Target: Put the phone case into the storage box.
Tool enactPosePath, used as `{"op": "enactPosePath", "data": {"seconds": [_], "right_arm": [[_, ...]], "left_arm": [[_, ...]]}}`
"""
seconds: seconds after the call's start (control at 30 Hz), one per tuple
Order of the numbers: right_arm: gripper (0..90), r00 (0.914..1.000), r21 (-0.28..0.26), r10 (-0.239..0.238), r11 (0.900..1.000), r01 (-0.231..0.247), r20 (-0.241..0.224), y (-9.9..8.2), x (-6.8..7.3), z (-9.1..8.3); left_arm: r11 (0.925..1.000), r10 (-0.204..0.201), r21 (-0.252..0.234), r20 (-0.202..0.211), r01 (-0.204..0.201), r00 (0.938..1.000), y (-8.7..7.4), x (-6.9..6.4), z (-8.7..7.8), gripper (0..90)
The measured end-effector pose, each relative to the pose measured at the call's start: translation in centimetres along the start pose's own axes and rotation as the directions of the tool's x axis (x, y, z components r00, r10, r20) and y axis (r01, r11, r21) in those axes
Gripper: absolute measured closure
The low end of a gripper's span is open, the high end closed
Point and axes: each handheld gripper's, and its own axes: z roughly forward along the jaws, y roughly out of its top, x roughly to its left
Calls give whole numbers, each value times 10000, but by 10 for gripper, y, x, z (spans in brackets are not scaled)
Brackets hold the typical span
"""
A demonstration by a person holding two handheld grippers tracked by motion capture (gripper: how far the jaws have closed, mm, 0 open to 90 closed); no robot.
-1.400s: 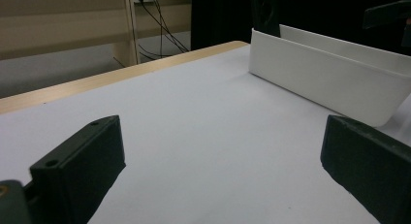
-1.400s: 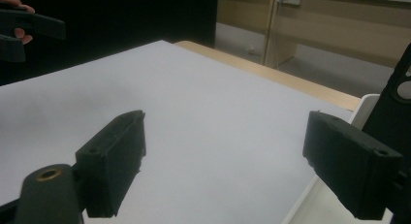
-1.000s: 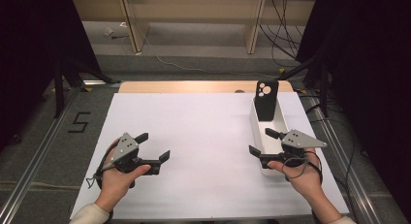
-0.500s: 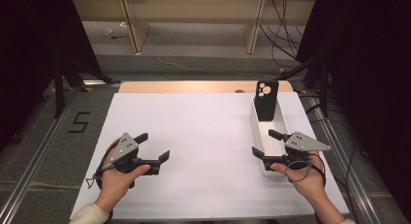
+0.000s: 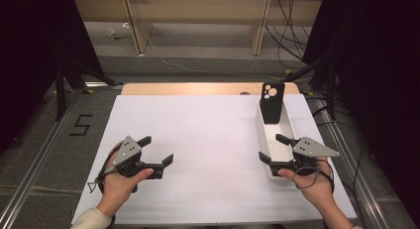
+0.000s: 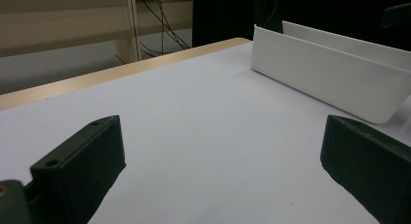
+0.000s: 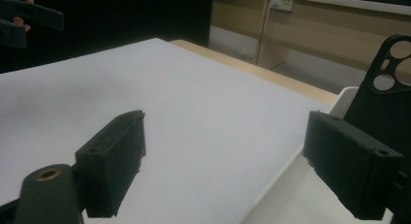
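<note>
A black phone case point(image 5: 272, 102) stands upright against the far end of a long white tray point(image 5: 264, 135) at the right of the white mat. My right gripper point(image 5: 271, 147) hovers open at the tray's near end. One jaw is over the tray and the other over the mat, with the tray's left wall between them and untouched. In the right gripper view the right gripper point(image 7: 228, 161) looks past the tray rim point(image 7: 291, 166) to the phone case point(image 7: 383, 103). My left gripper point(image 5: 157, 149) rests open and empty at the mat's near left. The left gripper point(image 6: 218, 175) faces the tray point(image 6: 329, 83).
The white mat point(image 5: 208, 140) covers a wooden table whose far edge point(image 5: 198, 88) shows bare. Metal rails run along both sides of the table. Cables lie on the floor beyond. The other hand's gripper point(image 7: 29, 15) appears far off at the upper left.
My right gripper has edged slightly to the right at the tray's near end. The left gripper has kept still. Both stay open.
</note>
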Motion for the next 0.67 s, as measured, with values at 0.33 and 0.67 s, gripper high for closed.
{"op": "enactPosePath", "data": {"seconds": [0.33,0.67], "right_arm": [[163,10000,-16,31,10000,-31,23,-1,1,0],[159,9999,-45,71,10000,-70,153,-1,0,0]], "left_arm": [[10000,16,4,19,-16,10000,0,0,0,18],[10000,21,24,42,-21,10000,0,-1,1,22]]}}
